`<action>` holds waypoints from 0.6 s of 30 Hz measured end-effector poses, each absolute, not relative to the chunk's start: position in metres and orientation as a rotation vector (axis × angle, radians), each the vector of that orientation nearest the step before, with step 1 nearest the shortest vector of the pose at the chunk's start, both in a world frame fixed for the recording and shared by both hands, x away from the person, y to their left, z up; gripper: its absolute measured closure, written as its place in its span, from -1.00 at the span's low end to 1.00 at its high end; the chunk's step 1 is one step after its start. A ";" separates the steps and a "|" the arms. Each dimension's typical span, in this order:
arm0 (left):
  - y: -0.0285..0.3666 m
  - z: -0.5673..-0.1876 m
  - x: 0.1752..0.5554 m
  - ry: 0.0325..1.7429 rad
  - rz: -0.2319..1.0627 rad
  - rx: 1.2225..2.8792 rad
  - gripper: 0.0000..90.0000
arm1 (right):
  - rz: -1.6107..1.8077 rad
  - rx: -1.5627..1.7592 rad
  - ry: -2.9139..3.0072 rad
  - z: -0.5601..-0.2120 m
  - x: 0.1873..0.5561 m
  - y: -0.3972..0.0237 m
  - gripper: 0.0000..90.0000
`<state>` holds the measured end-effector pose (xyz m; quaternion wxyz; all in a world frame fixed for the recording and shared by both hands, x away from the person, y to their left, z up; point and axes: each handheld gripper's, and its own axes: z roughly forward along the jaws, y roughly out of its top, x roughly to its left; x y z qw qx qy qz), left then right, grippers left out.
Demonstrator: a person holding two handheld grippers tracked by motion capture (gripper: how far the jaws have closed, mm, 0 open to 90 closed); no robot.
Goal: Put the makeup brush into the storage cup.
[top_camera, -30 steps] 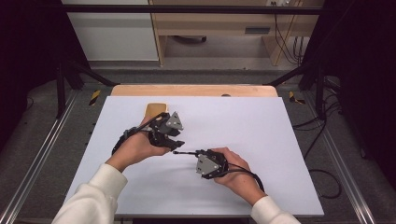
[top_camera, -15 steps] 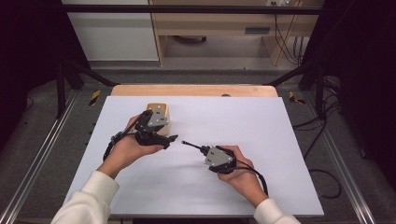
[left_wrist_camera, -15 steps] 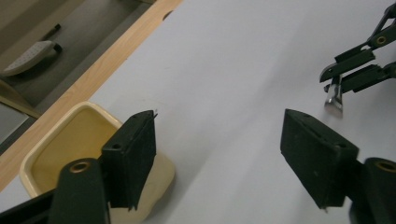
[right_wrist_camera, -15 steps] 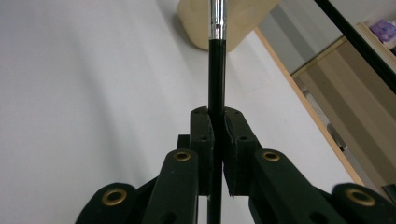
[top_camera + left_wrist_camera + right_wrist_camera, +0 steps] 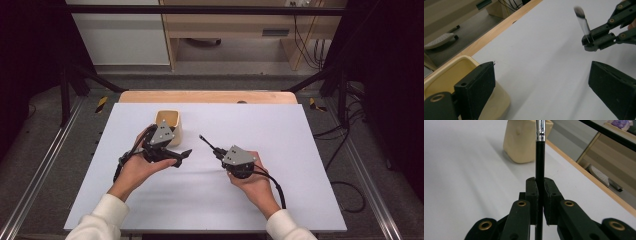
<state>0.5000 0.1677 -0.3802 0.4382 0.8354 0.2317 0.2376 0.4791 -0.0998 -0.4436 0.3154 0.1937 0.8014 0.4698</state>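
A cream cup [image 5: 168,120] stands on the white table [image 5: 280,130], left of centre. My left gripper [image 5: 180,148] lies just in front of it, pointing right. Its jaws have just been opening and now stand wide apart with nothing between them [image 5: 542,75]; the cup [image 5: 444,75] sits behind the left jaw. My right gripper [image 5: 218,152] is shut on the black handle of a thin brush [image 5: 207,142], whose tip points up and left toward the cup. In the right gripper view the brush [image 5: 539,157] rises straight out of the closed pads [image 5: 540,185], with the cup [image 5: 524,142] beyond.
A wooden strip [image 5: 210,96] runs along the table's far edge. Metal rails [image 5: 40,170] flank both sides, and cabinets stand beyond the table. A black cable [image 5: 275,187] trails from the right gripper. White surface stretches right of my hands.
The two hands have drawn apart: the left gripper slid left and down toward the cup with its jaws widening, while the right gripper carried the brush to the right.
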 end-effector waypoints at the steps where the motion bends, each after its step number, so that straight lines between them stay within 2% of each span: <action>1: 0.168 -0.381 0.499 0.584 0.594 2.057 -0.85 | 1.258 0.524 2.103 -0.443 0.480 -0.100 0.86; 5: 0.170 -0.384 0.494 0.608 0.567 1.928 -0.85 | 1.331 0.573 2.077 -0.443 0.482 -0.098 0.86; 12: 0.161 -0.392 0.489 0.609 0.517 1.839 -0.86 | 1.417 0.643 2.056 -0.446 0.484 -0.091 0.86; 18: 0.151 -0.396 0.487 0.618 0.476 1.779 -0.66 | 1.465 0.655 2.056 -0.447 0.483 -0.086 0.86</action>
